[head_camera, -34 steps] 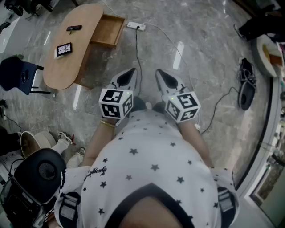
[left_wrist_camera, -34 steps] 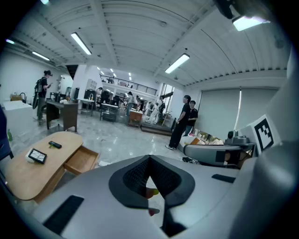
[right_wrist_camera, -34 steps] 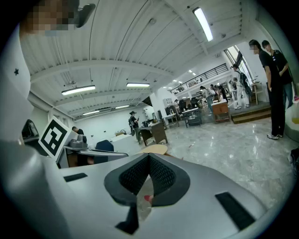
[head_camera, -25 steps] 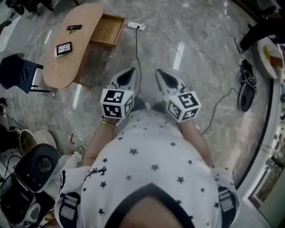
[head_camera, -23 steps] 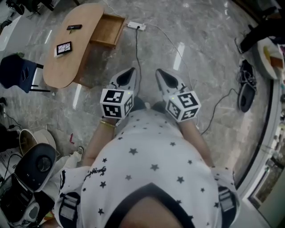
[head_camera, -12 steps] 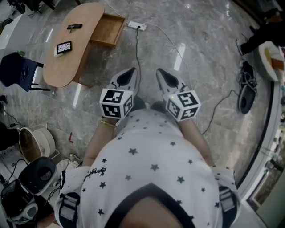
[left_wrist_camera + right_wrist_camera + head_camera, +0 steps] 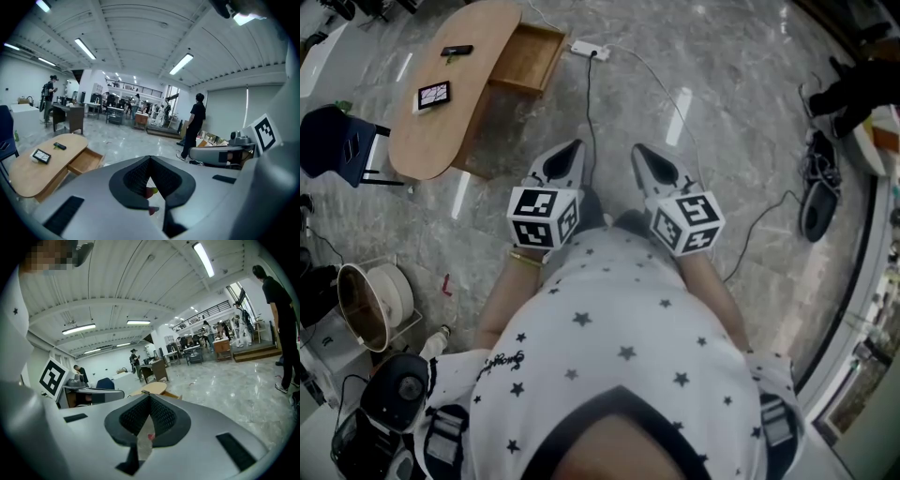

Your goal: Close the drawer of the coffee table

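The wooden coffee table (image 7: 441, 103) stands on the marble floor at the upper left of the head view. Its drawer (image 7: 525, 58) is pulled out toward the right. My left gripper (image 7: 572, 147) and right gripper (image 7: 639, 152) are held side by side in front of my body, well short of the table, both shut and empty. The left gripper view shows the table (image 7: 33, 168) and open drawer (image 7: 85, 161) at lower left, beyond the closed left gripper (image 7: 150, 159). In the right gripper view the table (image 7: 151, 388) peeks just above the closed right gripper (image 7: 149, 403).
A phone (image 7: 434, 95) and a black remote (image 7: 456, 51) lie on the table top. A white power strip (image 7: 586, 49) with a cable lies beside the drawer. A blue chair (image 7: 342, 150) is left of the table. Shoes (image 7: 817, 202) lie at right. A person (image 7: 194, 124) stands ahead.
Both grippers have stayed put and shut. The view has shifted slightly, and the black round device at the lower left has slid toward the bottom edge.
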`<action>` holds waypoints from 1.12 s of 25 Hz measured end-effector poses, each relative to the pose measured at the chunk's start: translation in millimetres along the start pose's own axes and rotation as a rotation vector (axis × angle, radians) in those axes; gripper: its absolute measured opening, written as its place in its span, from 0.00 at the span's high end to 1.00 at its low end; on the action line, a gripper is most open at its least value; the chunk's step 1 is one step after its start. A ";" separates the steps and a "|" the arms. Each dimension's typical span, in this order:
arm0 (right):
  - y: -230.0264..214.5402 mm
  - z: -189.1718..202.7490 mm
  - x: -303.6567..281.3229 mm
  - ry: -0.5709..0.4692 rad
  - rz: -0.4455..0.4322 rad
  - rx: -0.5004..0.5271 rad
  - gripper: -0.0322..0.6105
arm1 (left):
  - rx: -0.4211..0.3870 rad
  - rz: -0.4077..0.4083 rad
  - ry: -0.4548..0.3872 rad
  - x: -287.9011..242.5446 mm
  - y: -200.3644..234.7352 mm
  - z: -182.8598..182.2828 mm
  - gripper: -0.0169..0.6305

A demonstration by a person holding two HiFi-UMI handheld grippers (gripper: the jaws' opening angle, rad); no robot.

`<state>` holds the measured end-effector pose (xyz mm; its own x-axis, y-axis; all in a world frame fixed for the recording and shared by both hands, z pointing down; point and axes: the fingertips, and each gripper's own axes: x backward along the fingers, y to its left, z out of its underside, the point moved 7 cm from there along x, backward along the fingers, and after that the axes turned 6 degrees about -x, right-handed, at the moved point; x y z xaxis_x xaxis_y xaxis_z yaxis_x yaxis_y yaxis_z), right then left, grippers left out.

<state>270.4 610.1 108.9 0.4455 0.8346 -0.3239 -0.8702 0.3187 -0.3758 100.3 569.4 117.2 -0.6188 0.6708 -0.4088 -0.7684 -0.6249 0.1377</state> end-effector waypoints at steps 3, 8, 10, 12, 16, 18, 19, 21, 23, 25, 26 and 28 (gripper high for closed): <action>-4.4 -2.5 -5.1 -0.008 -0.009 -0.003 0.94 | -0.003 -0.002 -0.003 -6.9 3.7 -1.6 0.96; -8.9 -8.7 -22.1 -0.004 -0.024 0.015 0.94 | -0.001 -0.002 -0.004 -20.2 15.6 -7.0 0.96; -11.5 -11.8 -30.3 -0.001 -0.028 0.018 0.94 | 0.001 0.000 -0.002 -27.1 21.4 -9.8 0.96; -14.9 -15.0 -37.9 0.005 -0.031 0.020 0.94 | 0.001 0.001 0.002 -34.6 26.2 -13.2 0.96; -23.9 -20.4 -54.5 0.020 -0.029 0.016 0.94 | 0.000 0.004 0.010 -49.8 36.7 -19.3 0.96; -29.0 -22.8 -63.2 0.030 -0.023 0.011 0.94 | 0.000 0.003 0.015 -57.0 42.2 -22.1 0.96; -31.2 -24.3 -68.2 0.034 -0.022 0.009 0.94 | 0.001 0.001 0.018 -60.8 45.8 -23.4 0.96; -35.1 -27.5 -78.9 0.041 -0.021 0.004 0.94 | 0.003 -0.001 0.024 -68.7 54.1 -26.0 0.96; -38.4 -31.2 -90.2 0.047 -0.020 0.001 0.94 | 0.004 0.001 0.028 -76.5 63.0 -29.5 0.96; -41.8 -36.0 -101.9 0.053 -0.019 -0.002 0.94 | 0.002 0.003 0.031 -84.6 72.0 -34.1 0.96; -43.7 -38.8 -107.7 0.055 -0.017 -0.004 0.94 | 0.001 0.005 0.034 -88.9 76.3 -36.5 0.96; -47.4 -45.1 -118.8 0.061 -0.014 -0.006 0.94 | -0.001 0.010 0.039 -97.8 84.6 -41.6 0.96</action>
<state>268.2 475.7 126.0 0.4696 0.8013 -0.3706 -0.8626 0.3270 -0.3860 102.5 434.4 131.4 -0.6198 0.6485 -0.4420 -0.7620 -0.6320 0.1413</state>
